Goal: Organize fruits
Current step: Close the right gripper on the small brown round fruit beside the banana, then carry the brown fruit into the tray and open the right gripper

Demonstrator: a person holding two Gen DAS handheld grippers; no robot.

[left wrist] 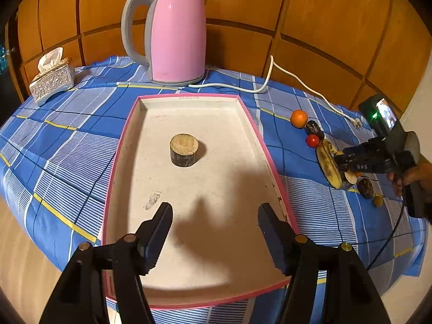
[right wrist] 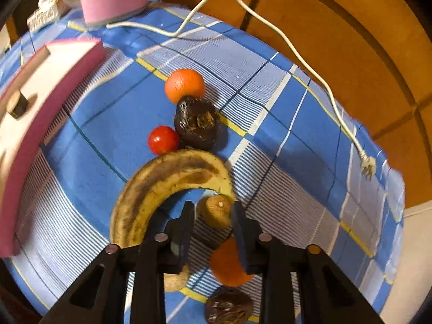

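Note:
A pink-rimmed white tray lies on the blue checked tablecloth and holds one dark cut fruit piece. My left gripper is open and empty, low over the tray's near end. Fruits lie in a row right of the tray: an orange, a dark wrinkled fruit, a red tomato, a spotted banana, a brown kiwi-like fruit, another orange and another dark fruit. My right gripper is open, its fingers either side of the brown fruit.
A pink kettle stands behind the tray, its white cord trailing right to a plug. A tissue box sits at the far left. Wooden panels back the table. The table edge drops off near the right-hand fruits.

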